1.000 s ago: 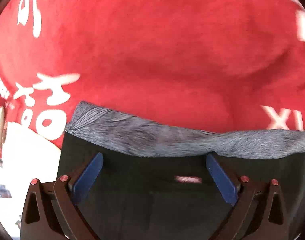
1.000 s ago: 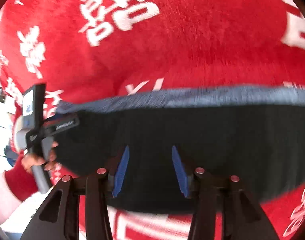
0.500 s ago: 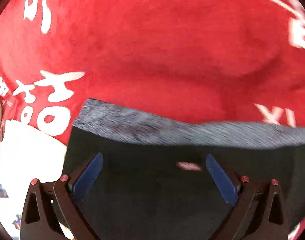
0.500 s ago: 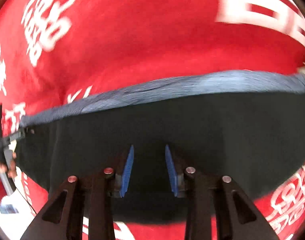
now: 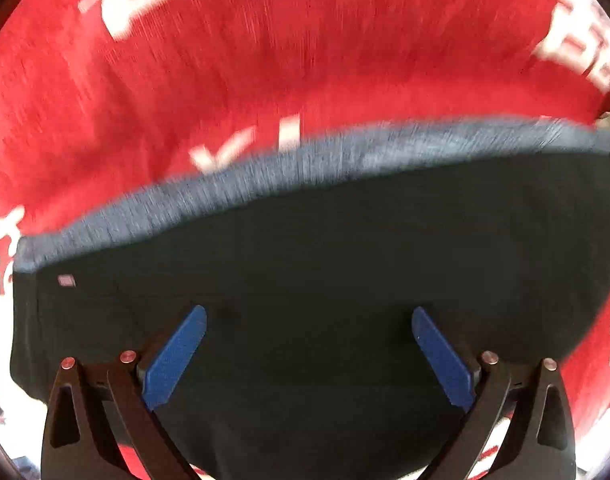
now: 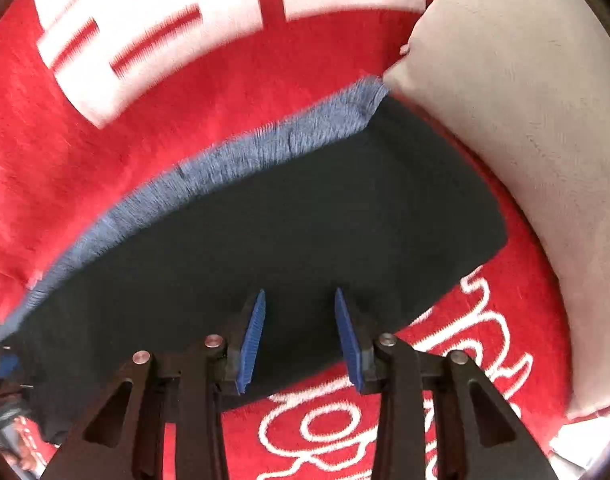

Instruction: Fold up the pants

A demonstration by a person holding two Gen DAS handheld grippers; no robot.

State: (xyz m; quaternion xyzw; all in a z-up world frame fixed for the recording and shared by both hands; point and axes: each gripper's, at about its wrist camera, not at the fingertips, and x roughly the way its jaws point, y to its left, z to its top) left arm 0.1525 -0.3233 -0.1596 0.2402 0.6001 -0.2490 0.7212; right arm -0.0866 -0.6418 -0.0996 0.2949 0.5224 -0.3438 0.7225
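Black pants (image 5: 325, 260) with a grey-blue waistband (image 5: 345, 152) lie flat on a red blanket. My left gripper (image 5: 309, 314) hangs over the middle of them, pointing down, jaws wide open with nothing clamped. In the right wrist view the pants (image 6: 305, 220) end at a rounded edge on the right, and the waistband (image 6: 265, 148) runs up to a pillow. My right gripper (image 6: 299, 294) hovers over that end near the lower edge. Its jaws stand narrow but apart, and the cloth under them lies flat, unpinched.
The red blanket (image 5: 265, 60) with white lettering (image 6: 145, 40) covers the whole surface. A beige pillow (image 6: 525, 140) lies at the right, touching the waistband's corner. A small pale tag (image 5: 67, 280) sits on the pants near their left end.
Both grippers have swept sideways to the right along the pants, which stayed put on the blanket. The right jaws narrowed. The pillow has come into the right view.
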